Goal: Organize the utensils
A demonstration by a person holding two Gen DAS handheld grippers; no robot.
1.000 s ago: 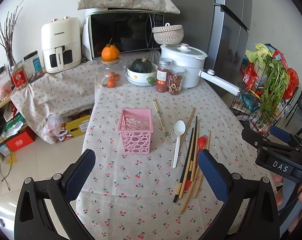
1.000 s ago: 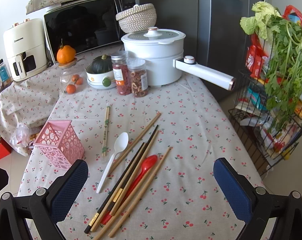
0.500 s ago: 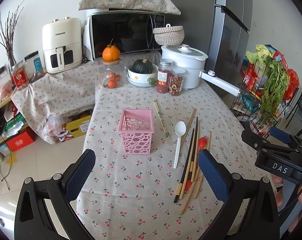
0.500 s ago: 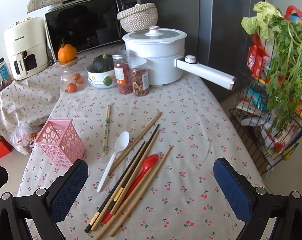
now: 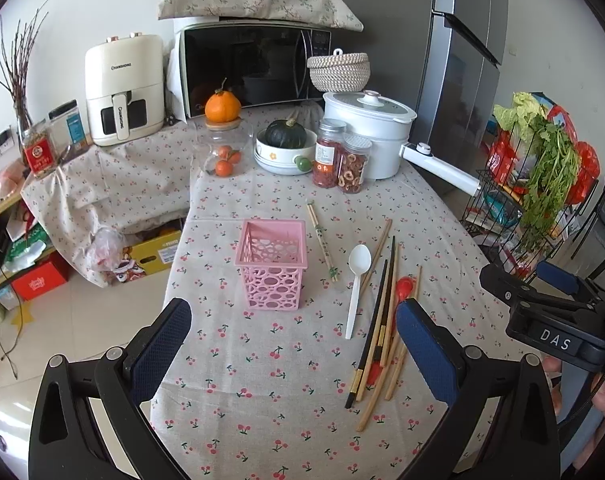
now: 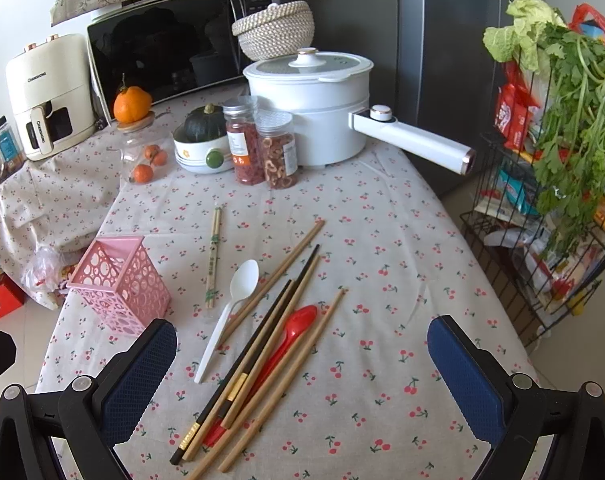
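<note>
Right hand-held gripper [image 6: 302,372] spread, empty, above overlapping wooden chopsticks [image 6: 286,380] and red plastic spoon [image 6: 290,338]. Left hand-held gripper [image 5: 292,346] likewise spread. Risk: pinching several pieces together; perforated pink plastic basket [image 6: 120,282] at ten o'clock.

A: How many spoons?
B: Two. One white spoon [image 6: 238,308] in the middle and one red spoon [image 6: 290,336] just lower right of it.
A: And pink baskets?
B: One pink basket [image 6: 120,280], on the left.
A: Jars with lids?
B: Two spice jars [image 6: 262,148], upper middle.
</note>
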